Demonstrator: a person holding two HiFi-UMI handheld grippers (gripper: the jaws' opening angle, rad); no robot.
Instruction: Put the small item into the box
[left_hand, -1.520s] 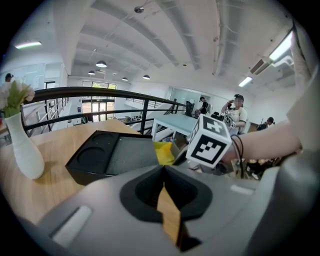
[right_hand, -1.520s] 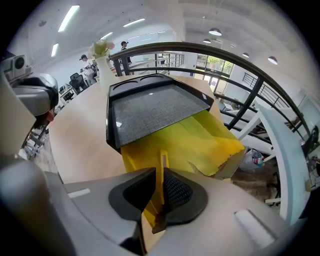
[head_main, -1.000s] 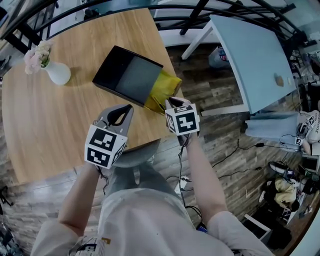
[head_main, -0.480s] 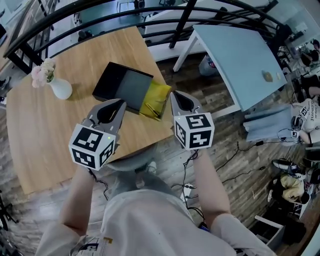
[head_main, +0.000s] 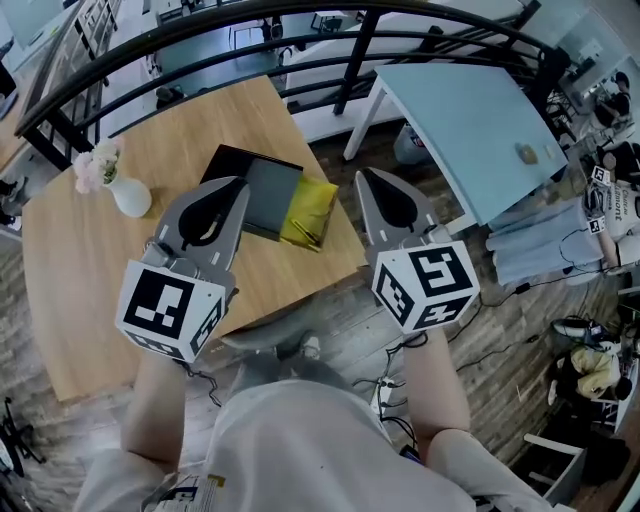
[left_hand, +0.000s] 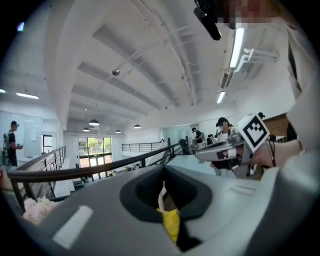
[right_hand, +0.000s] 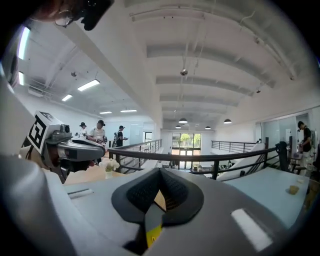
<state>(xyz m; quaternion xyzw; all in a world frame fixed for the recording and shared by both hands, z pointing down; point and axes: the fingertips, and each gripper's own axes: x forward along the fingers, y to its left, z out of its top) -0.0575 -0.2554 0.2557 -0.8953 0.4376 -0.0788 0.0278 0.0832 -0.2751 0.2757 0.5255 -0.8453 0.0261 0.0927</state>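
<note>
A black box (head_main: 250, 187) with a grey inside lies on the round wooden table (head_main: 120, 290). A yellow pouch (head_main: 310, 212) rests against the box's right end. Both grippers are held high above the table's near edge, close to the head camera and well clear of the box. My left gripper (head_main: 230, 185) is shut and holds nothing; a yellow sliver (left_hand: 171, 223) shows through the hole between its jaws. My right gripper (head_main: 370, 175) is also shut and empty. Both gripper views look out level across the room, and neither shows the box.
A white vase with pale flowers (head_main: 118, 188) stands at the table's left. A black railing (head_main: 330, 25) curves behind the table. A light blue table (head_main: 470, 110) stands to the right, and bags and cables lie on the wooden floor (head_main: 590, 370) beyond it.
Both grippers have risen from beside the box toward the head camera and moved apart. The box and the pouch have stayed in place.
</note>
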